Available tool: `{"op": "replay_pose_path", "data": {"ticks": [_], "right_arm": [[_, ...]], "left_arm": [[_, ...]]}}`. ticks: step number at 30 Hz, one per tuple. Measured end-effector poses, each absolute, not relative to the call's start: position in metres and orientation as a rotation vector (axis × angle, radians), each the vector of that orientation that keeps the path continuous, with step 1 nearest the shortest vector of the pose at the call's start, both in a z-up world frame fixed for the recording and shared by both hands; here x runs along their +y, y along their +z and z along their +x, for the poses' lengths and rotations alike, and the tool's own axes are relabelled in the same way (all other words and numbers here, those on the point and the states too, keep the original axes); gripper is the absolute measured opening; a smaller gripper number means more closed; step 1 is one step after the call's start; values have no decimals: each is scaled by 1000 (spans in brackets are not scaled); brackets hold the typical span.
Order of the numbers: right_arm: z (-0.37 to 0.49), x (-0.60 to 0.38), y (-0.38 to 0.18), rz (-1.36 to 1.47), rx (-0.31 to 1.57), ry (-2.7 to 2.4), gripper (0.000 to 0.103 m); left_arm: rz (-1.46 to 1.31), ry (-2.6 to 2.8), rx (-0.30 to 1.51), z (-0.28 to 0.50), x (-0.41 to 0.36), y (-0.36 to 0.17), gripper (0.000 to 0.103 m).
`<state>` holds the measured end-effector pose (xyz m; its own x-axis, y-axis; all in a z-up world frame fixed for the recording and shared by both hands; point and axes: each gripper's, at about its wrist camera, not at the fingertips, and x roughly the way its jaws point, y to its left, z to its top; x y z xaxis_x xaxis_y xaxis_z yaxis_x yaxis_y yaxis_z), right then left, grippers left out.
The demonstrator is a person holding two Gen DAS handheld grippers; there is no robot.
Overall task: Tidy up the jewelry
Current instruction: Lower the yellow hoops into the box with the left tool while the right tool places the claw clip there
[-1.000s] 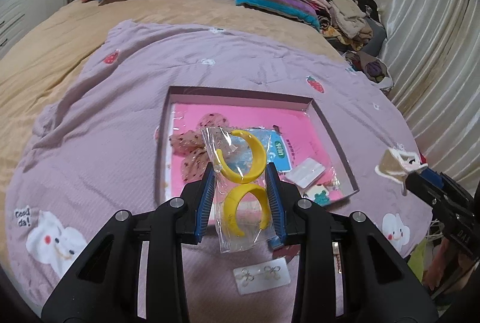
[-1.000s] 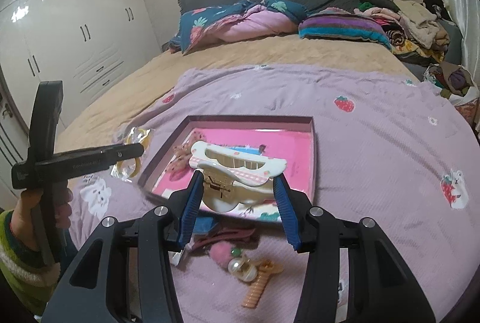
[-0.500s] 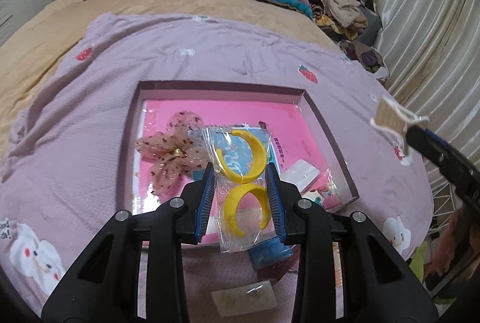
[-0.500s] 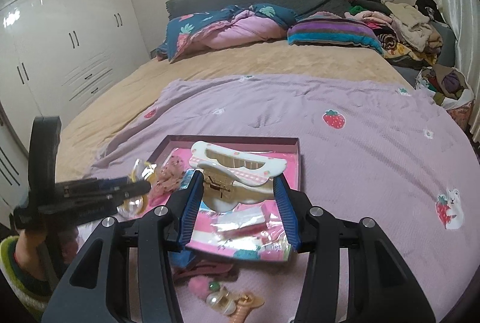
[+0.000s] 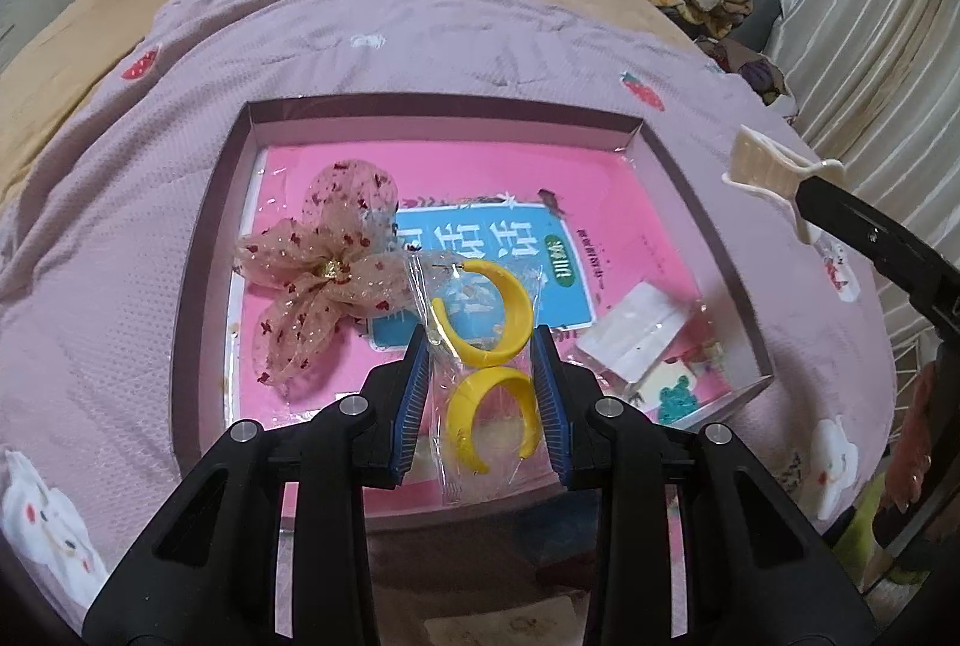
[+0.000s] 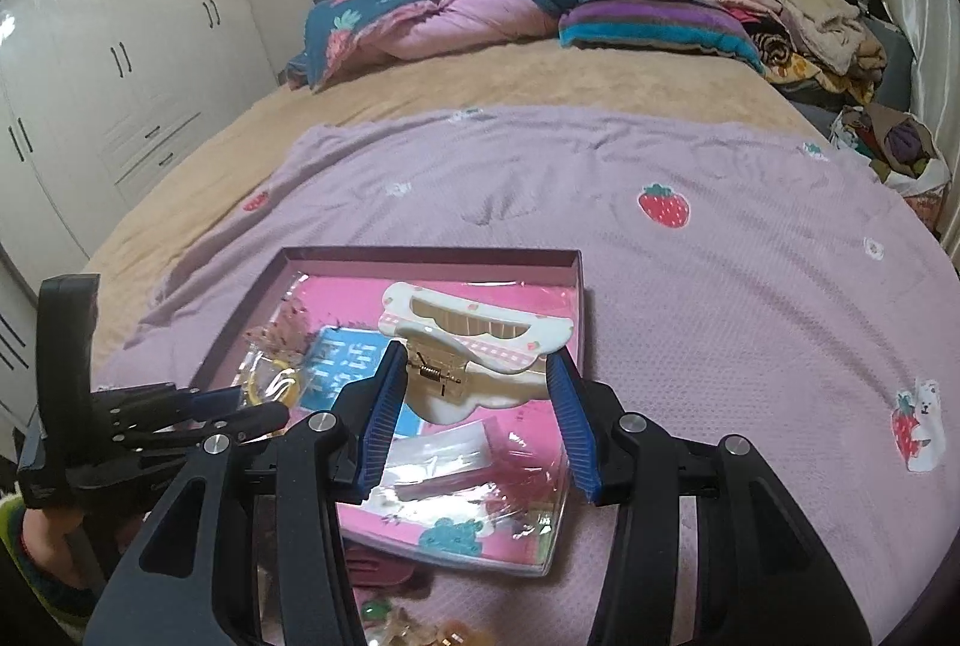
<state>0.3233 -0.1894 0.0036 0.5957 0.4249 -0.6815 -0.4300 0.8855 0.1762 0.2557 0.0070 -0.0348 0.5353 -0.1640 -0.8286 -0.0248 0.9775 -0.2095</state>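
Observation:
My left gripper (image 5: 483, 352) is shut on a clear packet with two yellow hoop earrings (image 5: 487, 346), held over the near part of a shallow mauve box (image 5: 204, 250) lined with pink. In that box lie a speckled gauze flower clip (image 5: 321, 274) at the left and a small white packet (image 5: 636, 334) at the right. My right gripper (image 6: 477, 376) is shut on a cream hair claw clip (image 6: 474, 328), hanging above the box's (image 6: 420, 253) right half. The claw clip (image 5: 771, 178) also shows at the right edge of the left wrist view.
The box rests on a lilac strawberry-print blanket (image 6: 690, 256) spread over a tan bed. Loose hair things (image 6: 408, 622) lie in front of the box. Pillows and a clothes pile (image 6: 810, 16) sit at the far end; a white wardrobe (image 6: 120, 64) stands left.
Both grippers moved forward and down toward the box, which now looks larger. The earring packet now hangs over the box's near part; the claw clip hangs over its right half. Grips unchanged.

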Motion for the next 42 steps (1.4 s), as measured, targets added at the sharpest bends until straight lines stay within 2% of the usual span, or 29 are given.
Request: {"op": "replay_pose_path", "data": {"ticks": [16,18,22,25,29,33,35,39,42], "right_arm": [[349,-167,-41,-26,877,504,47],[350,-162,-47,-32,887,506,47],[353,-153,-62,-44,929,509,47],[354,-150,-71,-50,953,511,47],[350,-149,-76,-32,974,515,49],[338,-153,-67,-24,946,515,67],[333,-155,-61,-19,927,516,69],[319,-163,-44,-6,888,509,82],[305,-171,-28,-3,838,501,88]], "left_arm": [[-189,-24,1019,251,24,-47,28],[-194,-8,1011,246,31,-44,33],[-208,18,1002,239,42,-39,37],[-216,34,989,234,49,-34,46],[-231,48,982,230,55,-30,50],[-247,51,969,226,58,-23,53],[-249,52,957,222,59,-18,60],[-261,53,936,216,60,-7,61],[-264,62,917,210,60,2,70]]}}
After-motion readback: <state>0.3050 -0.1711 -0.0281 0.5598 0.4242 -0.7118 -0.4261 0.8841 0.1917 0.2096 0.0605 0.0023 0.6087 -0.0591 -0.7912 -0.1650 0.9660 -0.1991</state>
